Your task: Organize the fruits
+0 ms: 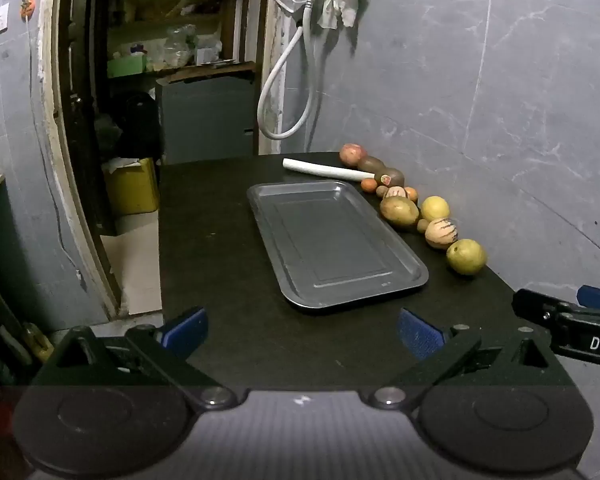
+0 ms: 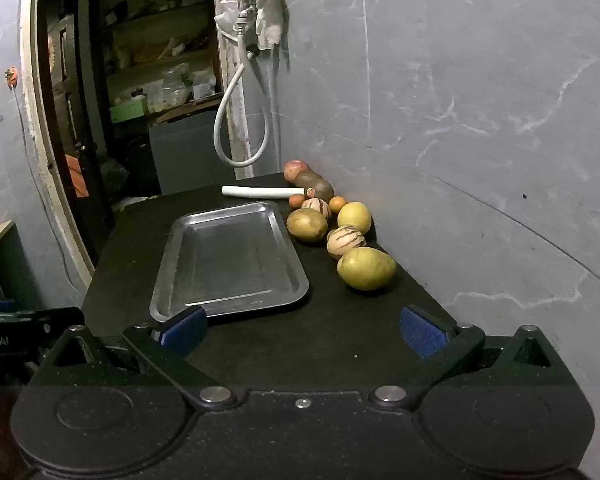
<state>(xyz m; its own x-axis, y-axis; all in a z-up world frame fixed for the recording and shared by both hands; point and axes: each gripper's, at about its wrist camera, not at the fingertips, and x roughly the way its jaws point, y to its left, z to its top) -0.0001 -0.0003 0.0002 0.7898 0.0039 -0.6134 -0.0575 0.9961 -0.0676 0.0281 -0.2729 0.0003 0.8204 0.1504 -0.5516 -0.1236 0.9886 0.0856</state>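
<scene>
An empty metal tray lies on the black table. Along the wall to its right runs a row of several fruits: a yellow-green one nearest, a striped one, a yellow round one, a brownish one, small orange ones and a reddish one at the far end. My left gripper is open and empty short of the tray's near edge. My right gripper is open and empty, near the tray's corner.
A white tube lies beyond the tray. The grey marble wall stands close behind the fruits. A white hose and rags hang beside a dark doorway with shelves. The table's left edge drops to the floor.
</scene>
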